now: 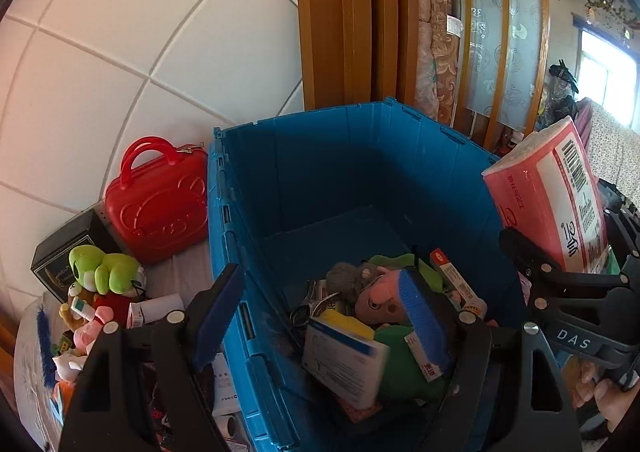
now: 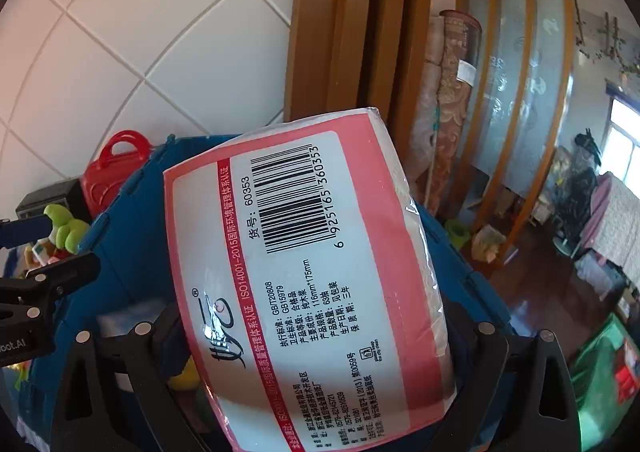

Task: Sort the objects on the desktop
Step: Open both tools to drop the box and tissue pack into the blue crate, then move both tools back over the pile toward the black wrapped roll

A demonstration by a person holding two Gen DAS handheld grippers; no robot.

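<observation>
Closest to you, your right tongs (image 2: 316, 348) are pinching a pink-and-white tissue pack (image 2: 308, 272), barcode side up, and it fills most of the right wrist view, sitting over the blue crate (image 1: 360, 171). In the left wrist view that same pack pokes up at the crate's right rim. Your left tongs (image 1: 320, 316) are spread wide with nothing between the blue pads, one finger outside the crate's left wall and the other over the stuff inside. Down in the crate there's a jumble: a white-and-blue box (image 1: 344, 364), a grey-haired pink-faced plush (image 1: 372, 288), something green, a few small cartons. Left of the crate, on the desk (image 1: 188, 276), you've got a green frog plush (image 1: 104, 268) on a pile of small toys, then a black box (image 1: 72, 244), and further back a red handled case (image 1: 158, 199) right against the crate, with the white tiled wall (image 1: 140, 31) behind.
</observation>
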